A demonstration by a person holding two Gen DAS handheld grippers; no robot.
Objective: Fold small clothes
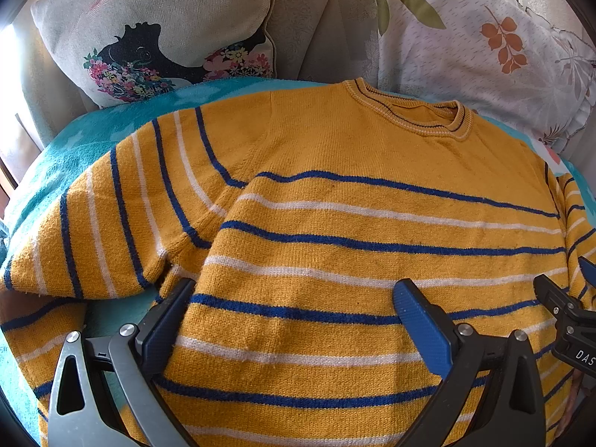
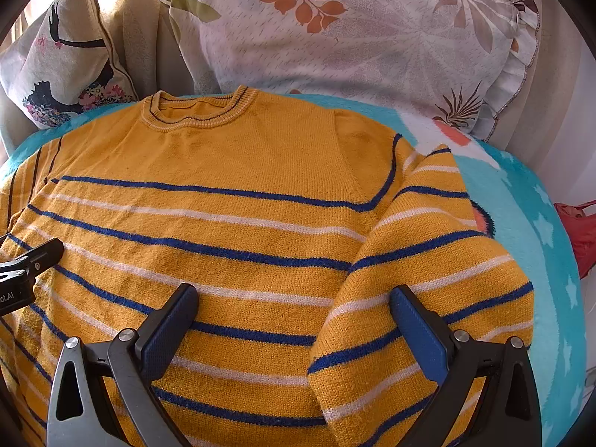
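A small mustard-yellow sweater (image 1: pixel 335 171) with blue and white stripes lies flat, front up, collar (image 1: pixel 413 113) away from me, on a turquoise blanket (image 1: pixel 74 149). Its left sleeve (image 1: pixel 93 223) spreads out to the side. In the right wrist view the same sweater (image 2: pixel 223 171) shows its right sleeve (image 2: pixel 428 260) bent down along the body. My left gripper (image 1: pixel 294 298) hovers open over the lower left part of the body. My right gripper (image 2: pixel 294 305) stands open over the lower right part, straddling the body and sleeve. Nothing is held.
A cushion with a black bird print (image 1: pixel 156 29) and a white leaf-print pillow (image 1: pixel 484 44) lean at the back behind the collar. A red object (image 2: pixel 575 231) lies past the blanket's right edge. The other gripper's tip (image 1: pixel 558 305) shows at the right of the left wrist view.
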